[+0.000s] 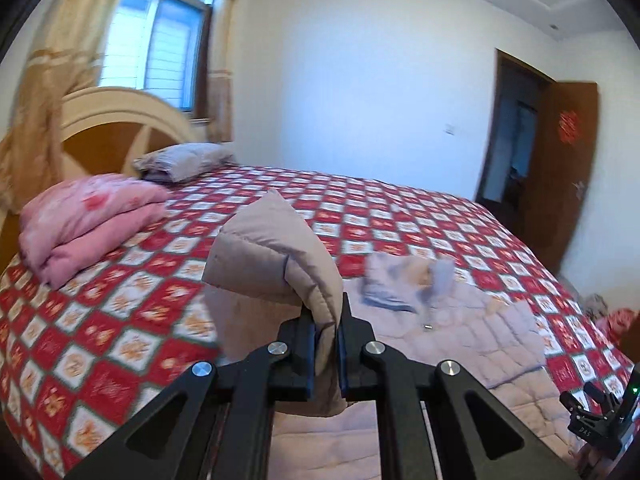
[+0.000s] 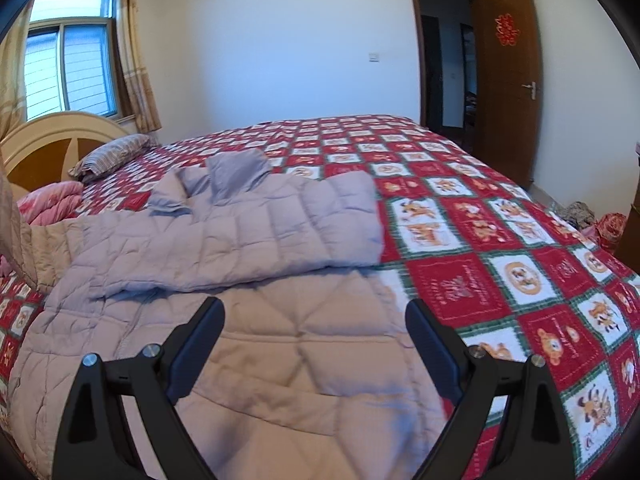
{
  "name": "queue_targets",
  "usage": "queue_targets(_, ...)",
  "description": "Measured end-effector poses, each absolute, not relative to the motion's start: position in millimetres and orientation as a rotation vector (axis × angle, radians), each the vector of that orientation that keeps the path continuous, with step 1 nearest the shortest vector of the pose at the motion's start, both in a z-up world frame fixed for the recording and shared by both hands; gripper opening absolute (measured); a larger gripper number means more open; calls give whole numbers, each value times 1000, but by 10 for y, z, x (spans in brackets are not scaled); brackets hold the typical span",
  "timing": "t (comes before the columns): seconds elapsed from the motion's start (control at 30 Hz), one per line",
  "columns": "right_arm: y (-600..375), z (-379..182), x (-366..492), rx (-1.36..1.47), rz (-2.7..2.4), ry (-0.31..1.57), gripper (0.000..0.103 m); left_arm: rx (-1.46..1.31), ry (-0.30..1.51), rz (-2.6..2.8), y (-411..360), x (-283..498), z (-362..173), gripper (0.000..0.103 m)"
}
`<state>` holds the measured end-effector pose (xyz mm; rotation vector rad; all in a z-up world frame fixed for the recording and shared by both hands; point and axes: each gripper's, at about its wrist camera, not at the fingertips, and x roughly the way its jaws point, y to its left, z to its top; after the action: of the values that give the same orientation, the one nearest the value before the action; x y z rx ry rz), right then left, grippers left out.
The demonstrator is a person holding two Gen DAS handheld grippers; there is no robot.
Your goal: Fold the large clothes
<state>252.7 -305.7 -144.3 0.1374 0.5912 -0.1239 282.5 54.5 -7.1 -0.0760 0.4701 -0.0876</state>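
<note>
You are mid-fold: your left claw [image 1: 326,344] is clamped on a sleeve end of the padded coat [image 2: 248,248], lifted above the bed [image 2: 500,240]; your right claw [image 2: 316,344] hangs open over the coat's body. Next, carry the sleeve across the body and lay it flat

From my left wrist view the coat's collar area [image 1: 408,280] is smeared by motion, so I can't read its shape. The pinched fold [image 1: 276,264] hides the bed [image 1: 120,300] behind it. My right claw [image 1: 596,408] is cut off at the frame's edge.
</note>
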Motion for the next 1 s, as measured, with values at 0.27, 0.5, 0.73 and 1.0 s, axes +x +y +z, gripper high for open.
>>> queue_targets(0.27, -3305, -1551, 2471, 173, -160, 606, 94, 43, 491, -252, -496, 3056, -225, 8)
queue_targets(0.5, -3364, -1653, 2444, 186, -161, 624, 94, 105, 565, -341, -1182, 3176, -644, 8)
queue_targets(0.73, -3408, -1831, 2482, 217, -164, 670, 94, 245, 618, -327, -1641, 3277, -965, 30)
queue_targets(1.0, -3376, -1645, 2461, 221, -166, 656, 94, 259, 444, -200, -1241, 3114, -788, 91)
